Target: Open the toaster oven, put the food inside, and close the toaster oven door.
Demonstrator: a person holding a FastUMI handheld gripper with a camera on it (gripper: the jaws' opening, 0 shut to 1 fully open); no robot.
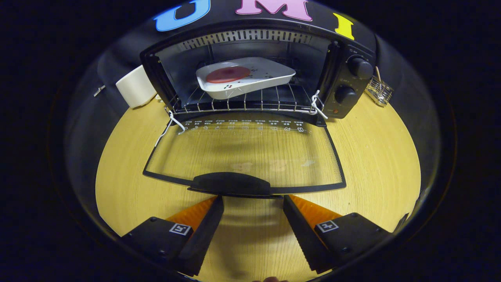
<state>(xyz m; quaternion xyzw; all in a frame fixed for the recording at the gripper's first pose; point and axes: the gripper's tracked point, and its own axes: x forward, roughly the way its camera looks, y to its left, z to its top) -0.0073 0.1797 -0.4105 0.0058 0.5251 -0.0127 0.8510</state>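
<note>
A black toaster oven (344, 82) stands at the back of the round wooden table (375, 164). Its glass door (246, 156) is folded down flat toward me, with the dark handle (231, 184) at its near edge. Inside, on the wire rack (250, 102), rests a white plate (246, 78) carrying a round reddish piece of food (227, 74). My gripper (253, 199) is open, its fingertips just short of the door handle and slightly under its near edge, with nothing between the fingers.
A cream cup (136, 86) sits left of the oven. A small wire basket (379, 91) stands to the oven's right. Two control knobs (360, 67) face me on the oven's right panel. White cords (172, 123) hang at both door hinges.
</note>
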